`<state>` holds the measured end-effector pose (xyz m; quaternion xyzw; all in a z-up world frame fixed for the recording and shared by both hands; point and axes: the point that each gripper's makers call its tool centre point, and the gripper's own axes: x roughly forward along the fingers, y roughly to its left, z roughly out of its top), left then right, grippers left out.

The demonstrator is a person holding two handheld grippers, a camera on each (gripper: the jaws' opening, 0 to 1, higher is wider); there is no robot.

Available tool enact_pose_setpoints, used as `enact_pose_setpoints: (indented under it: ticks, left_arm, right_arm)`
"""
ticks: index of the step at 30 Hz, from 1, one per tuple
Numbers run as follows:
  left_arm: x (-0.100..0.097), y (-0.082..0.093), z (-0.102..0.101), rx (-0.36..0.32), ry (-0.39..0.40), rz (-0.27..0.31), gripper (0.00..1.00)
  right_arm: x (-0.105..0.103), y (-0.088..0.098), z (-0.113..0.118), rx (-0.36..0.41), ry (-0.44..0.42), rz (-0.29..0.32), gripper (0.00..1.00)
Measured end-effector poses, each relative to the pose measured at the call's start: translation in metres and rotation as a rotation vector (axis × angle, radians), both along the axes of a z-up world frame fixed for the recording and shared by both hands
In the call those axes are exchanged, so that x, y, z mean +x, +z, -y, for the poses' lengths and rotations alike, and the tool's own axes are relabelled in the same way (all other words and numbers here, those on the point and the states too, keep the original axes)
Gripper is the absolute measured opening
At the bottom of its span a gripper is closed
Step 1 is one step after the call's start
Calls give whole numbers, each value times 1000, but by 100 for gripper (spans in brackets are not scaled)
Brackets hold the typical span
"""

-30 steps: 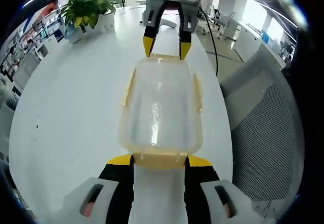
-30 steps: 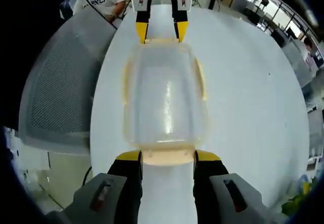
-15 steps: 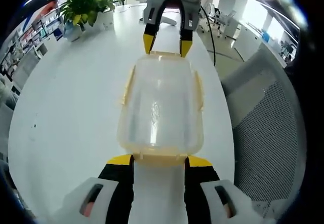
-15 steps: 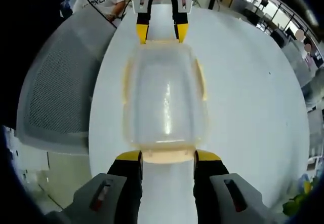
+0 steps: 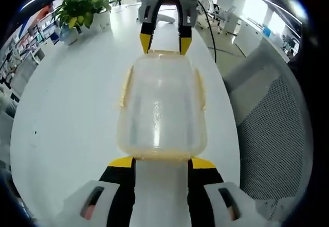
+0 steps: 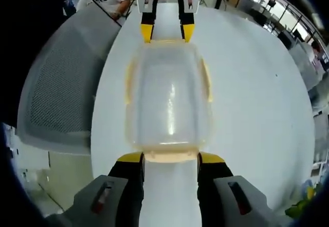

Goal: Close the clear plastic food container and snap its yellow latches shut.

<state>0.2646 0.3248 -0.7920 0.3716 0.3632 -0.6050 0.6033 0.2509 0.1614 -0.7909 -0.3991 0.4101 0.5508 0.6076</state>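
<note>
Here, one clear container (image 5: 161,106), two grippers (image 5: 161,161) (image 6: 170,157), one white table (image 5: 67,98).

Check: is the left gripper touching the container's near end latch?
Cannot tell. In the left gripper view the left gripper has its yellow tips level with the end latch of the container, but no clear contact or gap.

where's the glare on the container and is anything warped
Right gripper view: a bright vertical streak sits on the container lid; the table edge bows from the fisheye. Left gripper view: a fainter streak on the container, with washed-out windows behind.
</note>
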Motion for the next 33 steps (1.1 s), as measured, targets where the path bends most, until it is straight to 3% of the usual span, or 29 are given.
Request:
enact_pose_setpoints:
  ticks: [6, 16, 21, 24, 30, 33]
  left_arm:
    - [-3, -2, -4, 1, -1, 1, 34]
    - [-4, -1, -9, 3, 27, -9, 34]
    - [-2, 7, -8, -56, 130, -70, 36]
    - [-2, 10, -13, -57, 149, -74, 35]
    - [-2, 18, -5, -196, 339, -213, 34]
    - [1, 21, -6, -236, 423, -245, 34]
  right_arm:
    - [1, -1, 8, -24, -16, 14, 36]
    - [0, 5, 7, 16, -90, -2, 37]
    - [-5, 19, -4, 128, -197, -87, 39]
    - [-4, 21, -1, 134, -227, -96, 38]
    - [6, 22, 6, 184, -454, -124, 35]
    - [10, 27, 0, 283, -570, -170, 36]
